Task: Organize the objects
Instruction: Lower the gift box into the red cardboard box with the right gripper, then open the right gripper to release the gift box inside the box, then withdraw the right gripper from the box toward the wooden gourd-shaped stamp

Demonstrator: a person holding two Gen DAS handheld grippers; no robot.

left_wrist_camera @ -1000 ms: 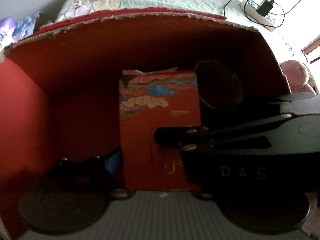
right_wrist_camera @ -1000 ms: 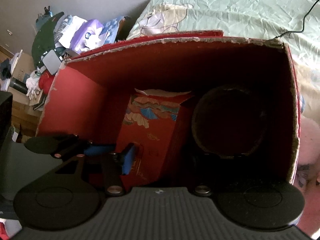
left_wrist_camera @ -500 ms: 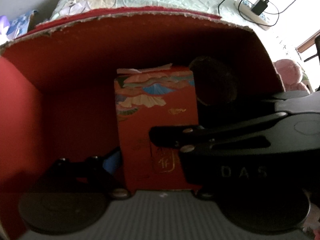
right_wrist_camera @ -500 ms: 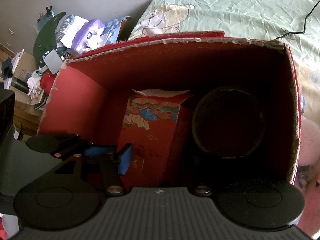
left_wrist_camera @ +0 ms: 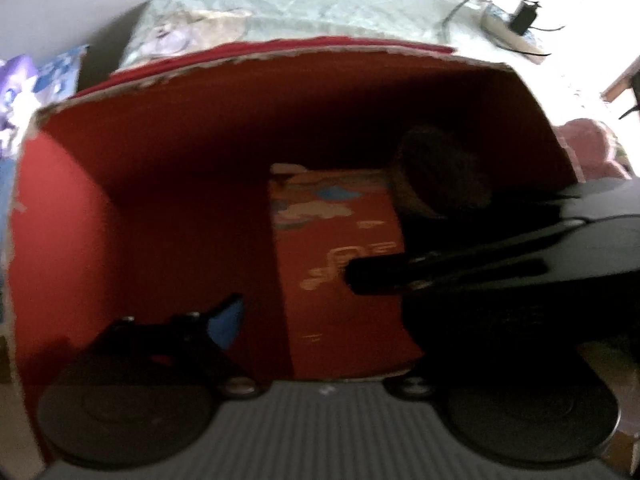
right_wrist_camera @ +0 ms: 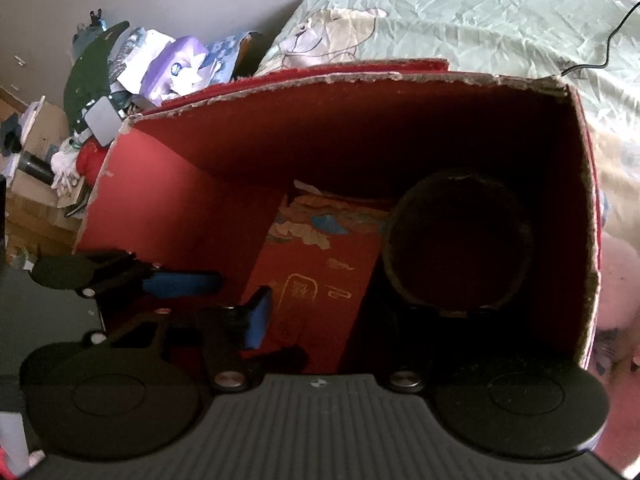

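Right wrist view looks down into the big red cardboard box (right_wrist_camera: 168, 184), where a red patterned carton (right_wrist_camera: 320, 280) stands just left of a dark round tin (right_wrist_camera: 460, 248). Right gripper (right_wrist_camera: 312, 320) straddles the carton and its fingers have just been closing in, though I can't tell if they're actually pinching it. Left gripper (left_wrist_camera: 320, 320) looks spread, only its blue pad (left_wrist_camera: 226, 320) showing, off the carton's left side.

Both hand-held tools look the same: a ribbed dark grey housing along the near edge, flanked by two round matte black discs, with silver screws set at the base of each finger. The right gripper (right_wrist_camera: 320, 312) carries black angular finger arms, its left fingertip (right_wrist_camera: 256, 316) faced with a bright blue pad; small silver rivets dot the linkage. The left gripper (left_wrist_camera: 304, 320) is blurred, though a blue pad (left_wrist_camera: 228, 320) shows on its left finger too, on the same black arms.
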